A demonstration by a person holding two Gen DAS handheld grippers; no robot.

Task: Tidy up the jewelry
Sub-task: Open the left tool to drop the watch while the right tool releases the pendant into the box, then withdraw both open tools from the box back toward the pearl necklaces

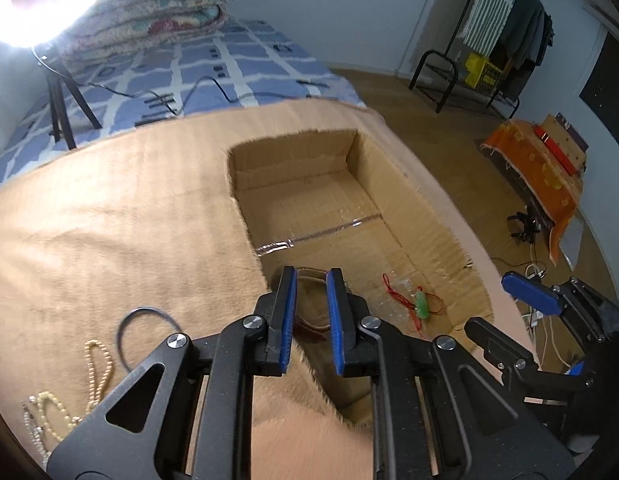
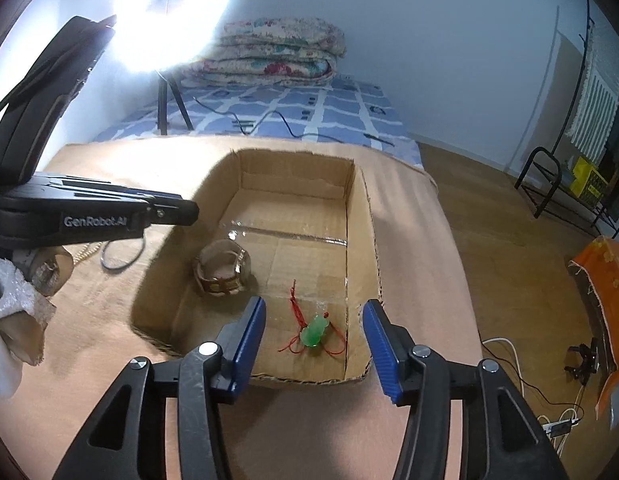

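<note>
An open cardboard box [image 2: 361,216] sits sunk into the tan cloth-covered table [image 1: 109,220]. On its floor lie a brown-strapped watch [image 2: 223,268] and a green pendant on a red cord [image 2: 317,330]. My right gripper [image 2: 315,328] is open above the box's near wall, and the pendant shows between its blue pads, untouched. My left gripper [image 1: 312,280] hovers over the box's left edge, all but shut with only a narrow slit and nothing gripped. The watch [image 1: 309,304] shows through that slit, and the pendant [image 1: 421,304] lies to its right. Cream bead necklaces [image 1: 95,364] and a dark ring [image 1: 145,332] rest on the cloth.
A bright ring light [image 2: 173,12] on a tripod stands behind the table, before a bed [image 2: 329,112] with a folded quilt. Crumpled paper and foam [image 2: 13,304] lie at the table's left. An orange-draped stand [image 1: 549,176], cables and a clothes rack occupy the floor on the right.
</note>
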